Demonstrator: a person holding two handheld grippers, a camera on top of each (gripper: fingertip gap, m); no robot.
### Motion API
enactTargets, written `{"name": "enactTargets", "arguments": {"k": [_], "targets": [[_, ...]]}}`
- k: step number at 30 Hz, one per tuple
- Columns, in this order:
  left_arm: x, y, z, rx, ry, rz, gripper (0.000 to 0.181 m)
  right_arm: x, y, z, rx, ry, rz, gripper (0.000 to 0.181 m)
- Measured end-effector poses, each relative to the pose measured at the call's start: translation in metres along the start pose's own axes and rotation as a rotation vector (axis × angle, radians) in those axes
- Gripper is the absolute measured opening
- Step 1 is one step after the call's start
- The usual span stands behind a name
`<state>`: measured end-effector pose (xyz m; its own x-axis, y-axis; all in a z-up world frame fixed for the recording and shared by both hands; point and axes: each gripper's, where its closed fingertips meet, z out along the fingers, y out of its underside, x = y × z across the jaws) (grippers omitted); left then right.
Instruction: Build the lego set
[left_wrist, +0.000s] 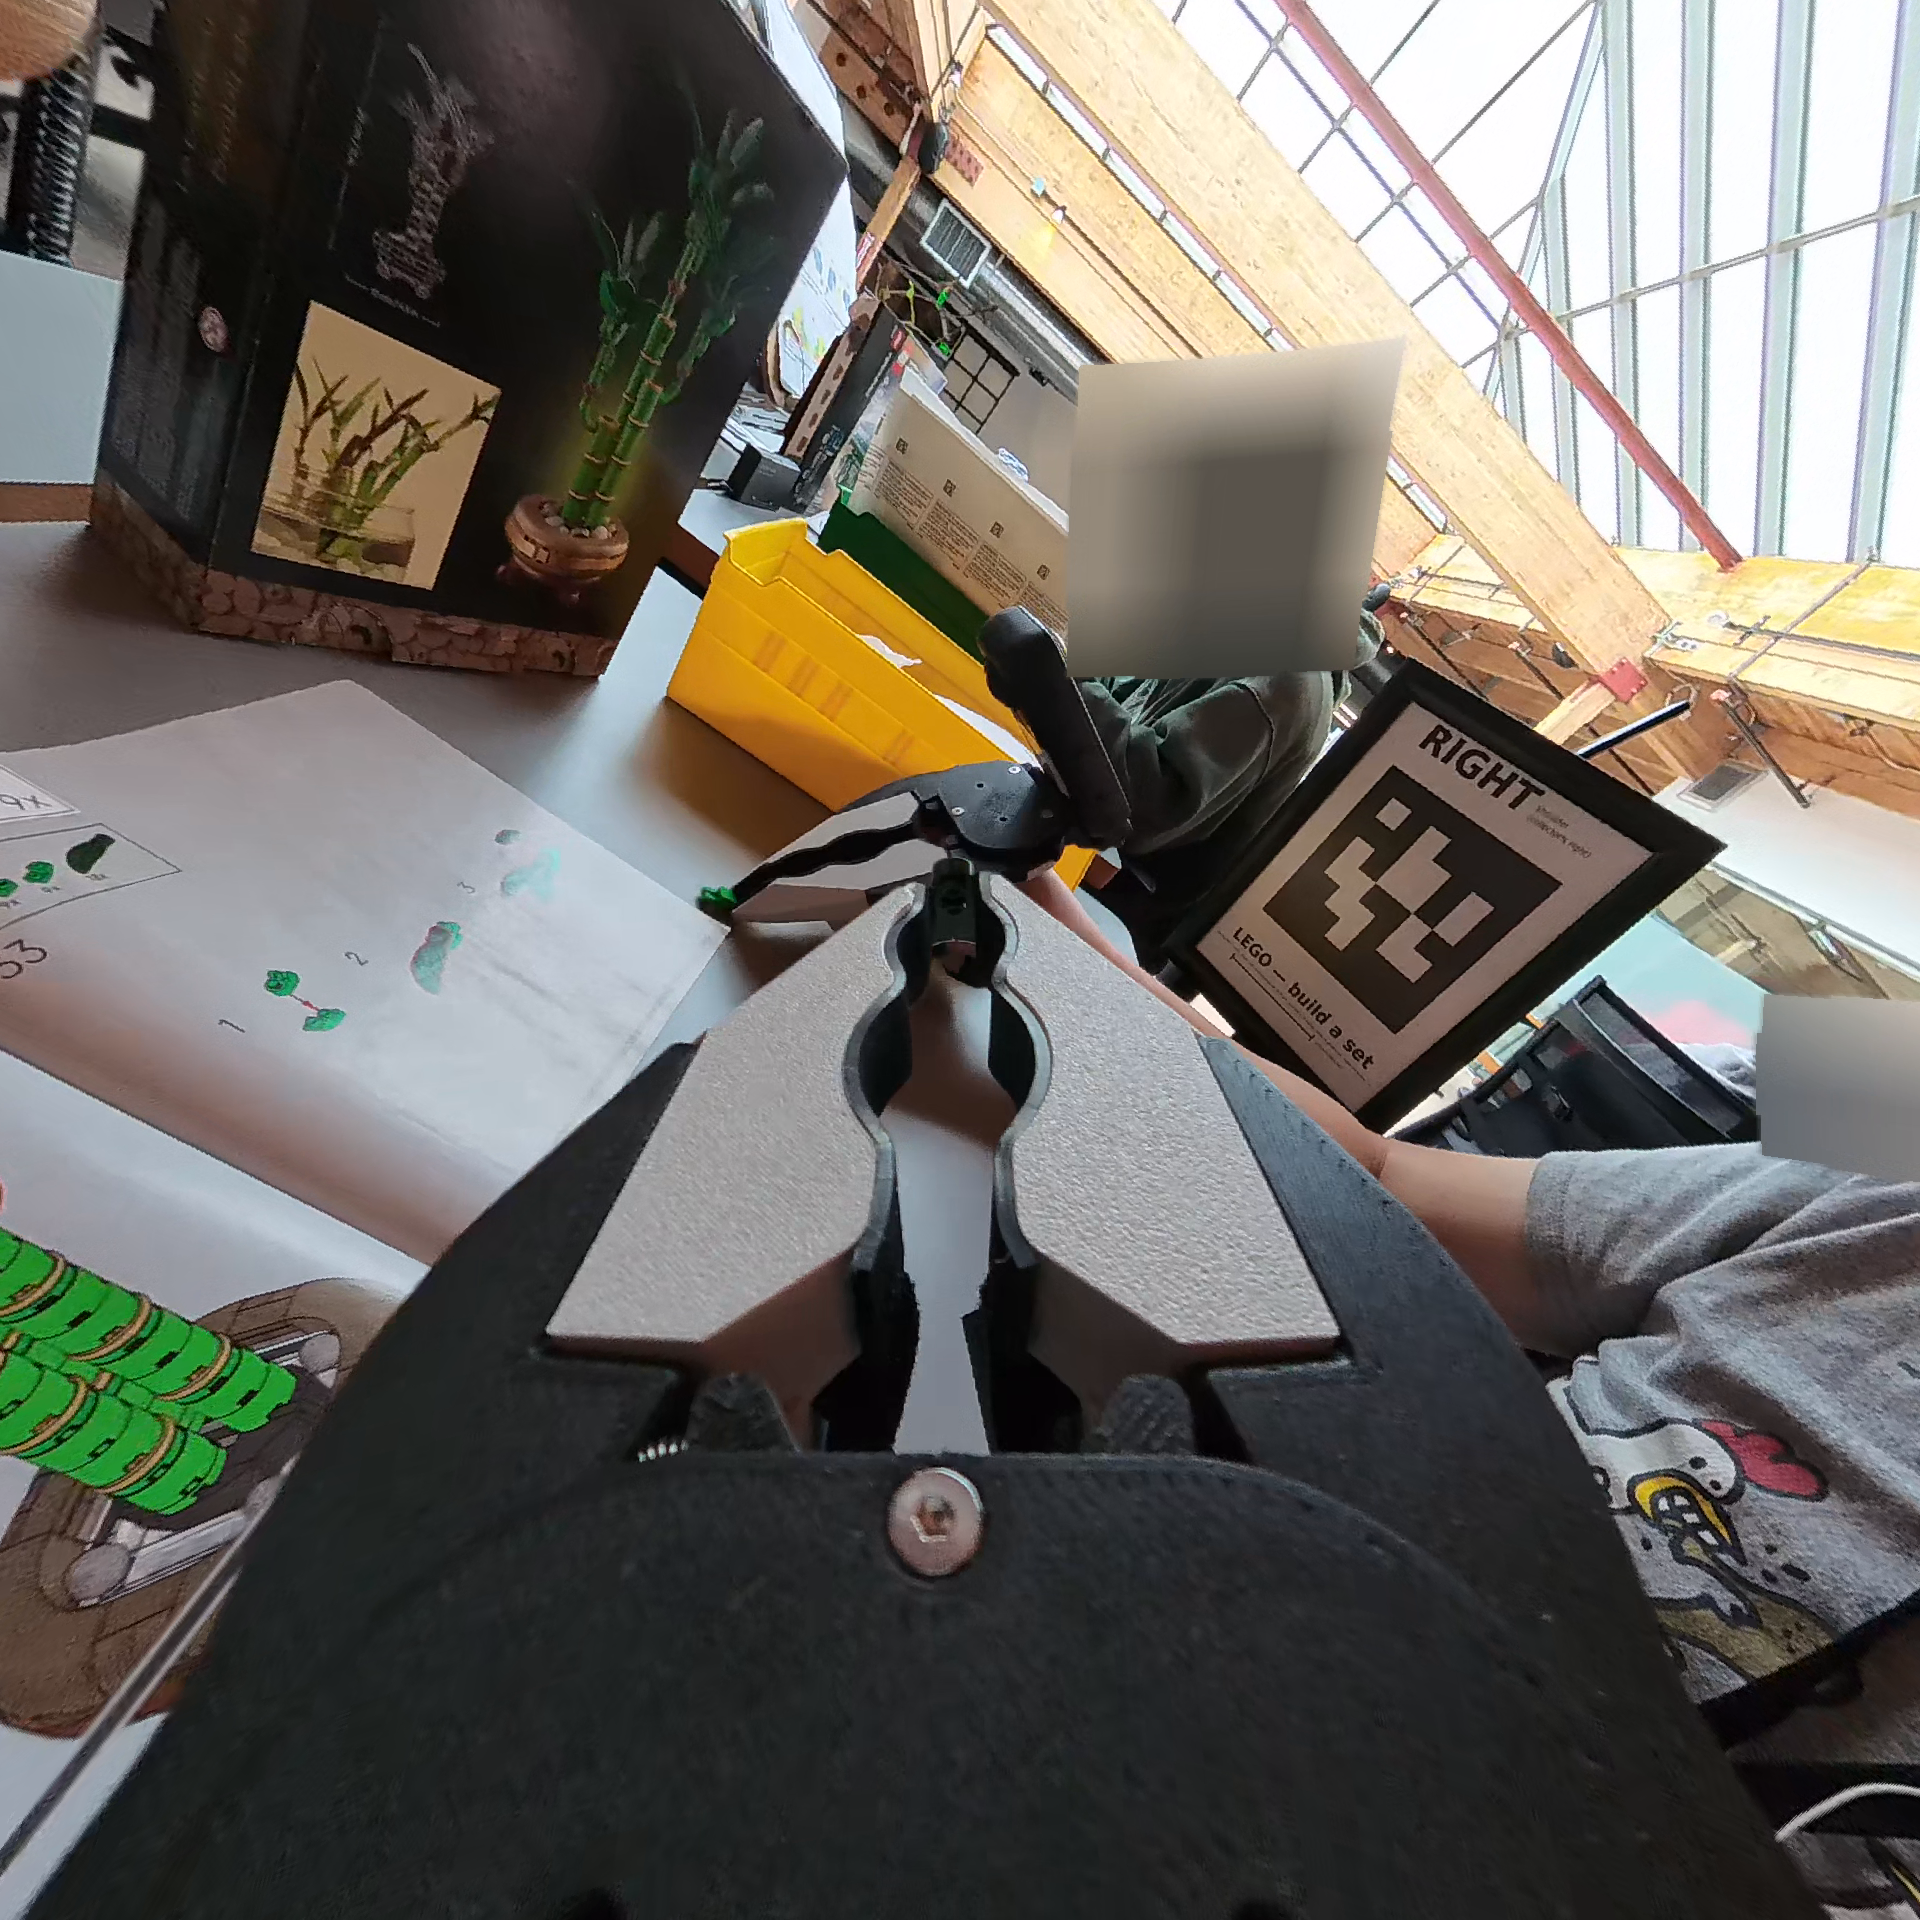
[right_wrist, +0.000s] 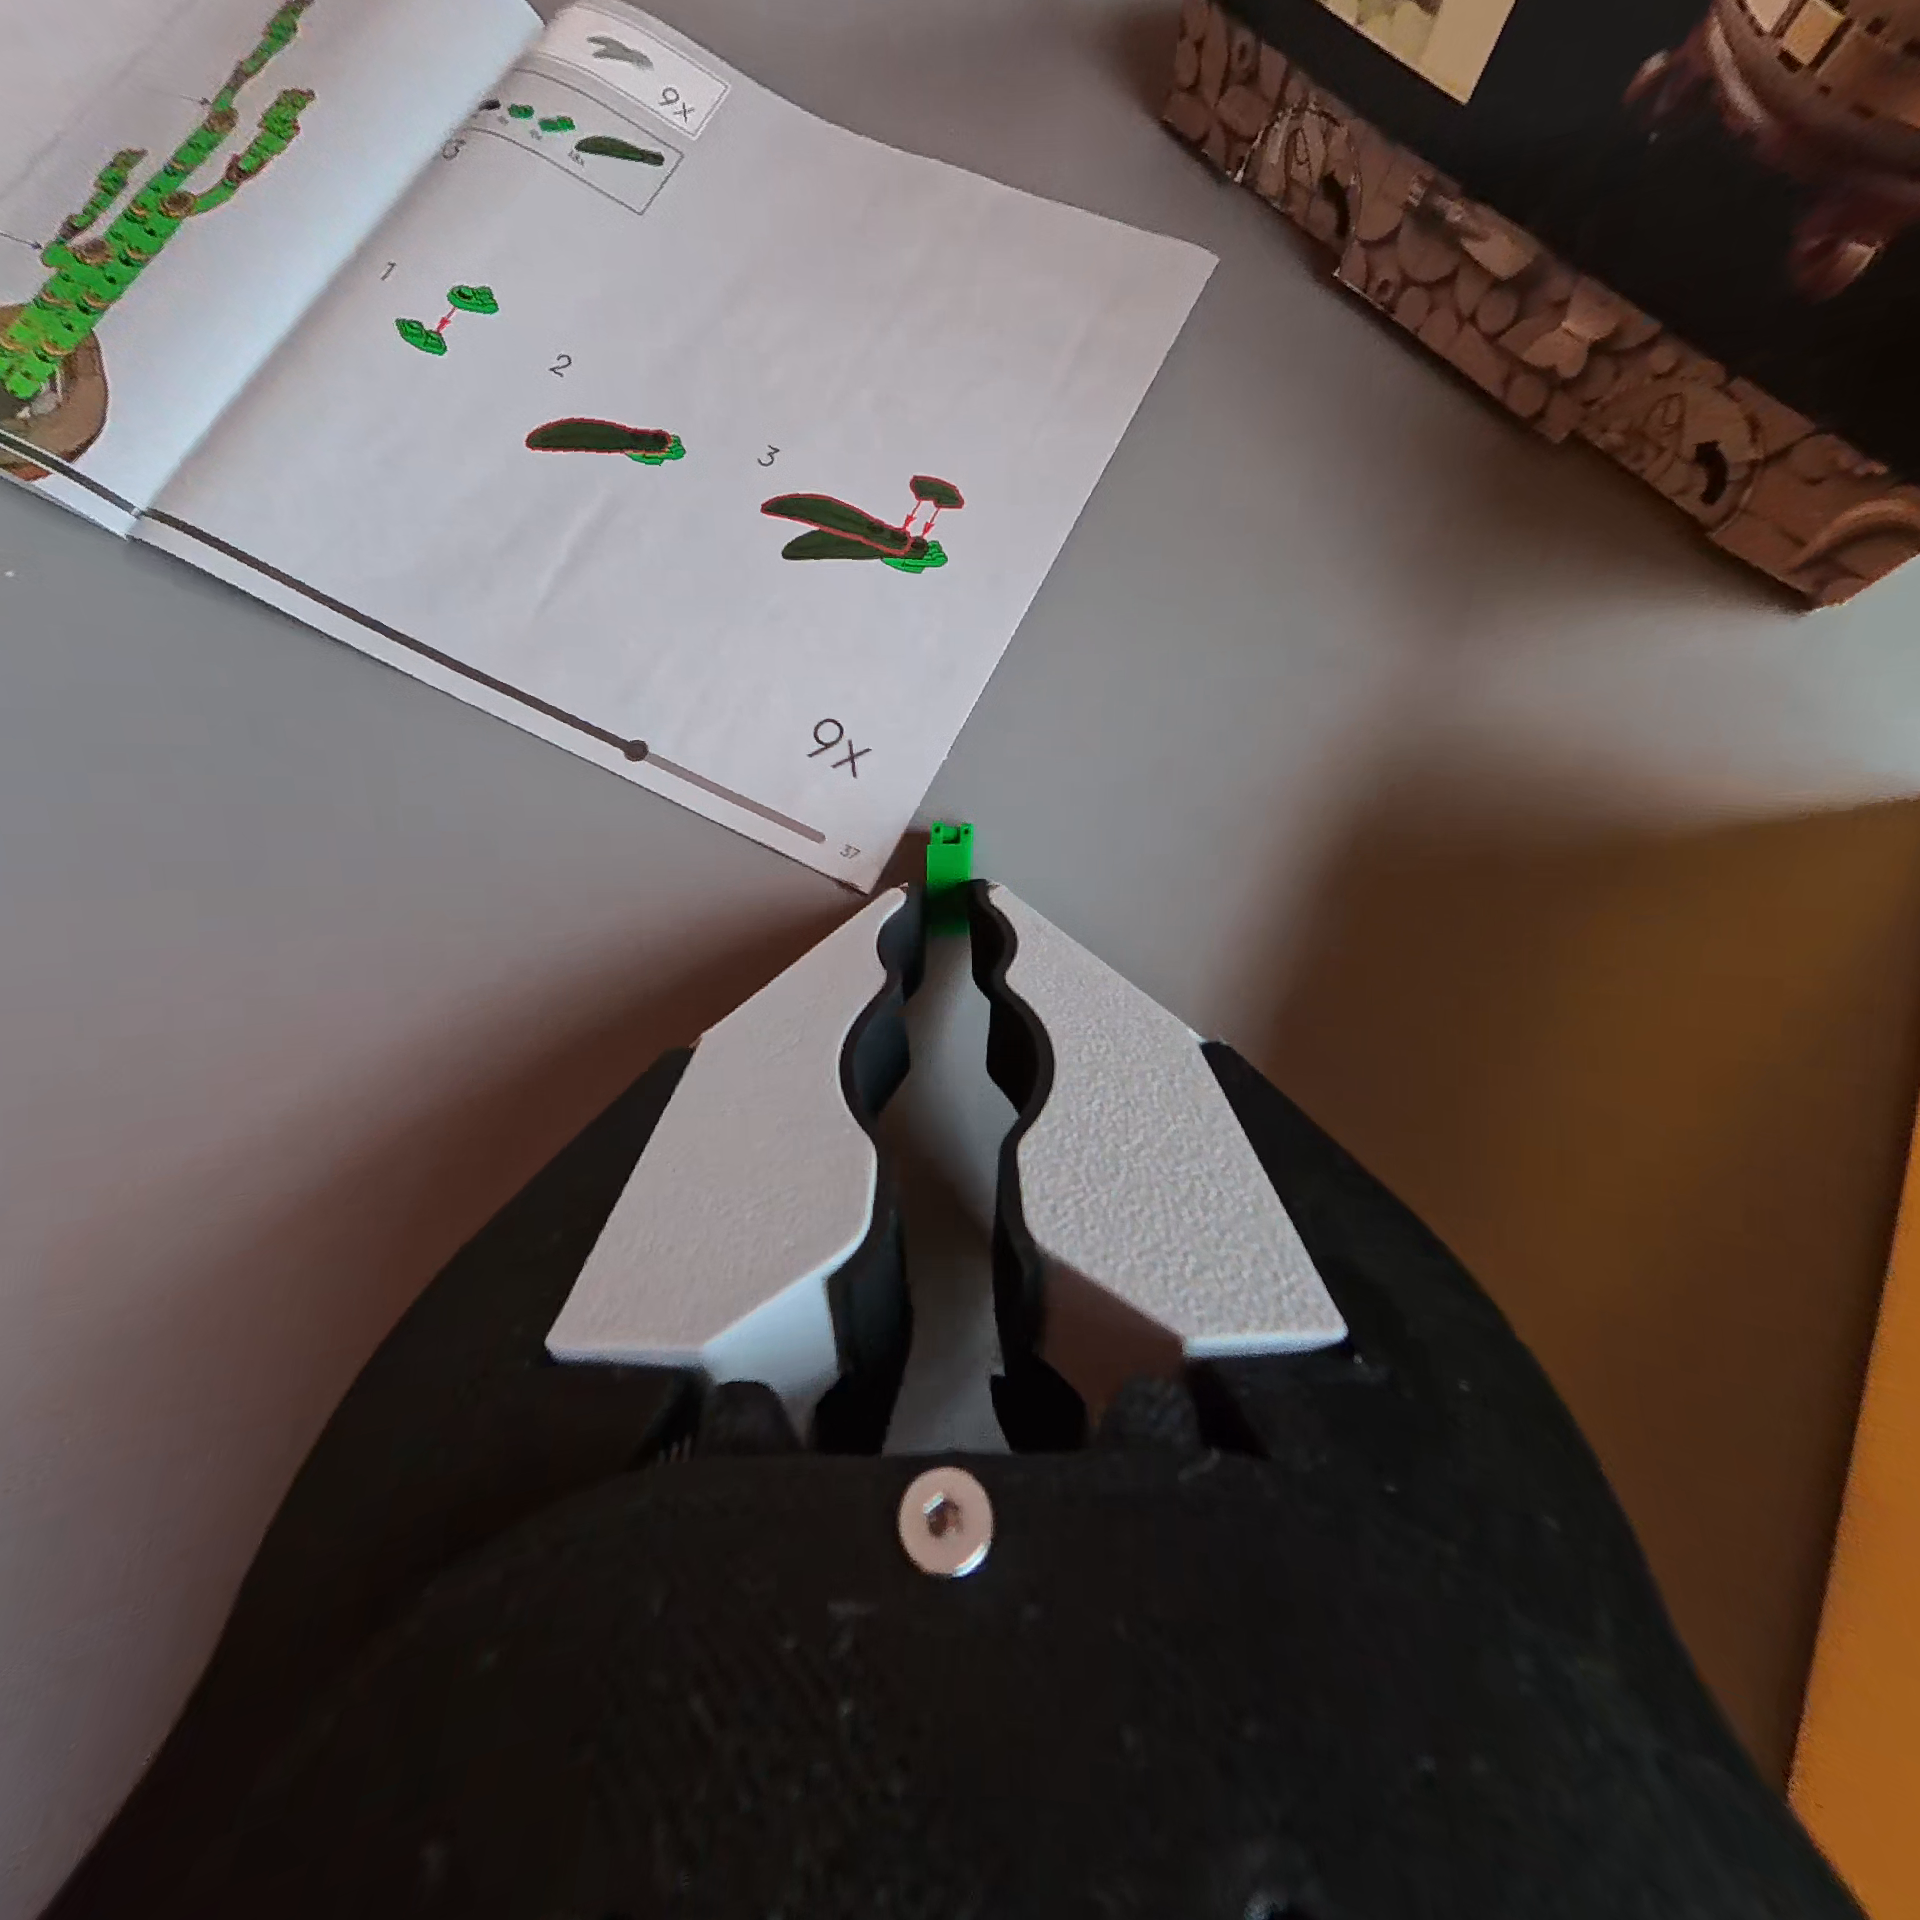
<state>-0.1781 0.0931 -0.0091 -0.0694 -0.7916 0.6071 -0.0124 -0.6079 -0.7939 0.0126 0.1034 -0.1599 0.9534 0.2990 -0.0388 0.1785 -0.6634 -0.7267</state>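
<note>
My left gripper (left_wrist: 951, 906) is raised above the grey table (left_wrist: 582, 717) and shut on a small dark LEGO piece (left_wrist: 951, 902) pinched at its fingertips. My right gripper (right_wrist: 948, 902) is shut on a small bright green LEGO piece (right_wrist: 949, 864) that sticks out past its tips, just above the table (right_wrist: 312, 935) at the corner of the open instruction booklet (right_wrist: 727, 364). In the left wrist view the right gripper (left_wrist: 732, 896) shows farther off, its tips down by the booklet's edge (left_wrist: 364, 831) with the green piece (left_wrist: 713, 900).
The dark set box (left_wrist: 447, 312) stands at the back of the table; it also shows in the right wrist view (right_wrist: 1538, 291). A yellow bin (left_wrist: 821, 665) sits beside it. A framed marker sign (left_wrist: 1423, 894) and a person's arm (left_wrist: 1455, 1184) are on the right. Spacing between my two grippers at the tips: around 25 cm.
</note>
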Motion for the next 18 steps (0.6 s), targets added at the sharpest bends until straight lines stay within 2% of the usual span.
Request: {"name": "enactTargets", "arguments": {"k": [2, 4, 7, 10, 14, 18], "targets": [[-0.002, -0.004, -0.004, 0.012, -0.002, -0.003, 0.004, -0.004, -0.004, -0.005, 0.034, -0.054, 0.037, 0.006], [-0.003, -0.007, -0.008, 0.022, -0.005, -0.006, 0.005, -0.023, -0.014, -0.013, 0.095, -0.194, 0.090, 0.006], [-0.006, -0.012, -0.014, 0.032, -0.015, -0.001, 0.005, -0.074, -0.025, -0.029, 0.117, -0.548, 0.203, 0.006], [-0.009, -0.015, -0.019, 0.036, -0.029, 0.012, 0.005, -0.131, -0.014, -0.046, -0.033, -0.929, 0.304, 0.007], [-0.011, -0.017, -0.020, 0.043, -0.023, 0.000, 0.005, -0.168, 0.008, -0.049, -0.251, -1.096, 0.374, 0.006], [-0.010, -0.011, -0.016, 0.019, -0.018, 0.005, 0.005, -0.183, 0.019, -0.051, -0.360, -1.137, 0.415, 0.006]]}}
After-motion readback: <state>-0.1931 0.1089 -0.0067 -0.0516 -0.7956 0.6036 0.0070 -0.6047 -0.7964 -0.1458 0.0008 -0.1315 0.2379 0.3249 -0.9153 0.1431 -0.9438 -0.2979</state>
